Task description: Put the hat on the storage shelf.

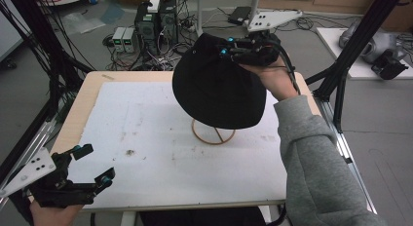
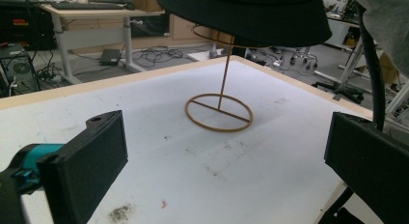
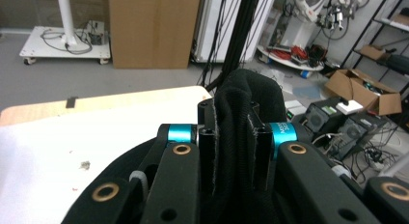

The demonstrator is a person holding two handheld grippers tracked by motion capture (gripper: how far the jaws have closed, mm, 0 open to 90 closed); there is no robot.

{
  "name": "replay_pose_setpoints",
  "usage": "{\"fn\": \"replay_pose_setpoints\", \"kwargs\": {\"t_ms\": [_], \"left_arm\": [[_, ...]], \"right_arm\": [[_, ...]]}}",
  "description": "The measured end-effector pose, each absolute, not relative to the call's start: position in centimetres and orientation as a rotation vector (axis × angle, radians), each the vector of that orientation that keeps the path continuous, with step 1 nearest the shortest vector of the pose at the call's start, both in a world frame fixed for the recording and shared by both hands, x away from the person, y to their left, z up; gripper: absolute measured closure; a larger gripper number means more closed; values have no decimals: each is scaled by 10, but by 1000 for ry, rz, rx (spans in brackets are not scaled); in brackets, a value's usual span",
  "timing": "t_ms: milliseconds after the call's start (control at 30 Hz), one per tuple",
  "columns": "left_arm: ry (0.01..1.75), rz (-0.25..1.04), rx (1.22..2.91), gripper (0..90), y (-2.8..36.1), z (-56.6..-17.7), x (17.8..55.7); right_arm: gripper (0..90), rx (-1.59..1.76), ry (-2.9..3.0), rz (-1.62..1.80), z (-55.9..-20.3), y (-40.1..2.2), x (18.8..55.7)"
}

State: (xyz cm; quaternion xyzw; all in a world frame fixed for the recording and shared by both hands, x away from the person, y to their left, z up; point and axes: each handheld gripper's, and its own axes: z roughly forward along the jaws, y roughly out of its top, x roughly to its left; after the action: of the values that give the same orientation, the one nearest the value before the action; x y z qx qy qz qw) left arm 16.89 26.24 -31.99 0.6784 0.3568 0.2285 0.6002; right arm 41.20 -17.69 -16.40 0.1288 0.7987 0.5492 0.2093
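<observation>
Black hat point(image 1: 216, 92) is pinched by its crown fabric between the closed jaws of the right gripper point(image 1: 225, 46), held above the wooden stand point(image 1: 213, 133). Left gripper point(image 1: 95, 162) jaws are spread wide, nothing held, over the table point(image 1: 160, 182) near its front-left corner.

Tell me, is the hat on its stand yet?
Nearly. The black hat is already picked up; the right gripper pinches its fabric and holds it over the wire stand. Left: settling it on the stand's top and letting go. The left gripper waits open.
</observation>
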Motion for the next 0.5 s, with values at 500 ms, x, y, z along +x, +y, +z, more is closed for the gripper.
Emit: {"fn": "replay_pose_setpoints", "kwargs": {"t_ms": [500], "left_arm": [[840,527,1562,17,269,-321,170]], "right_arm": [[793,496,2270,1554,-201,-165,421]]}}
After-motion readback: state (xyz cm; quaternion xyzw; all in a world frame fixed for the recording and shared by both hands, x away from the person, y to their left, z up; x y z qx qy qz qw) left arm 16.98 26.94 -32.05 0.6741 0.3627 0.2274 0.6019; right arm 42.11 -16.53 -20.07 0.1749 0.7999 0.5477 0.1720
